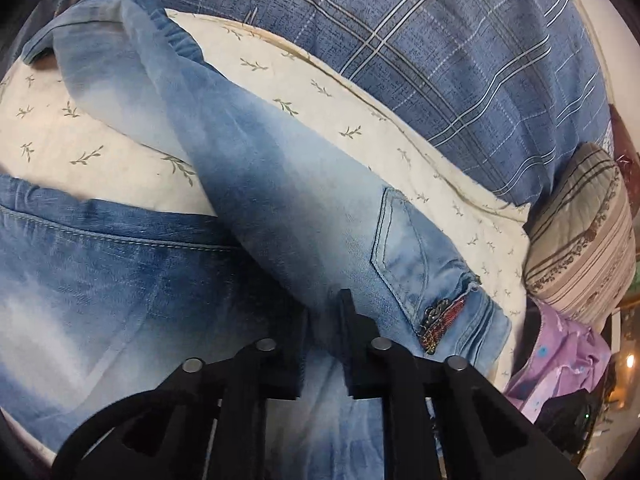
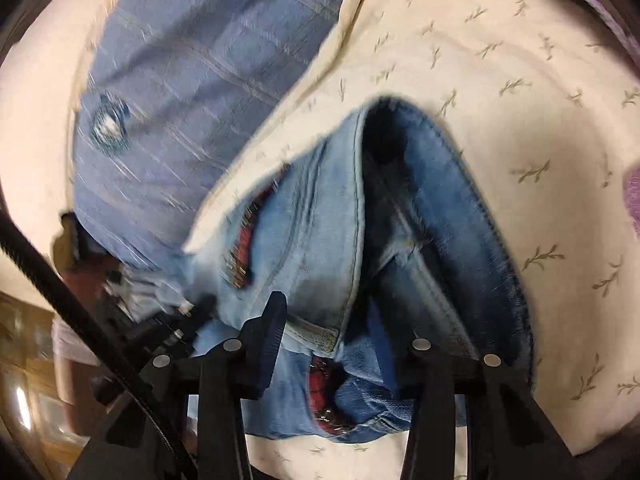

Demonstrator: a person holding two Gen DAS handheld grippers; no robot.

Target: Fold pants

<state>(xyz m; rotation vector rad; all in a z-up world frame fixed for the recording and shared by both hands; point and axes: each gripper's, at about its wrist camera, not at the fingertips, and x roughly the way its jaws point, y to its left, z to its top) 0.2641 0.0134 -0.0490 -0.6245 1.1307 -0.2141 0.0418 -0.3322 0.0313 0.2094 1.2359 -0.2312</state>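
Now both grippers are at the jeans, each on a different end of the fabric.

Closest in, the left gripper (image 1: 324,316) has its jaws drawn near together with a fold of pale denim between them, so it appears clamped on the jeans (image 1: 280,208); from there the leg runs away up and to the left across the cream leaf-print sheet (image 1: 320,80), its long axis diagonal, with the back pocket (image 1: 404,252) just right of the fingers. The right gripper (image 2: 344,332) stands with jaws wide apart around the waistband (image 2: 356,208); only one fingertip shows, so I cannot tell whether it grips. Beyond lie the blue plaid blanket (image 1: 440,40) and striped pillow (image 1: 584,224). Judging by this, the fold turns on carrying the waist along that diagonal.
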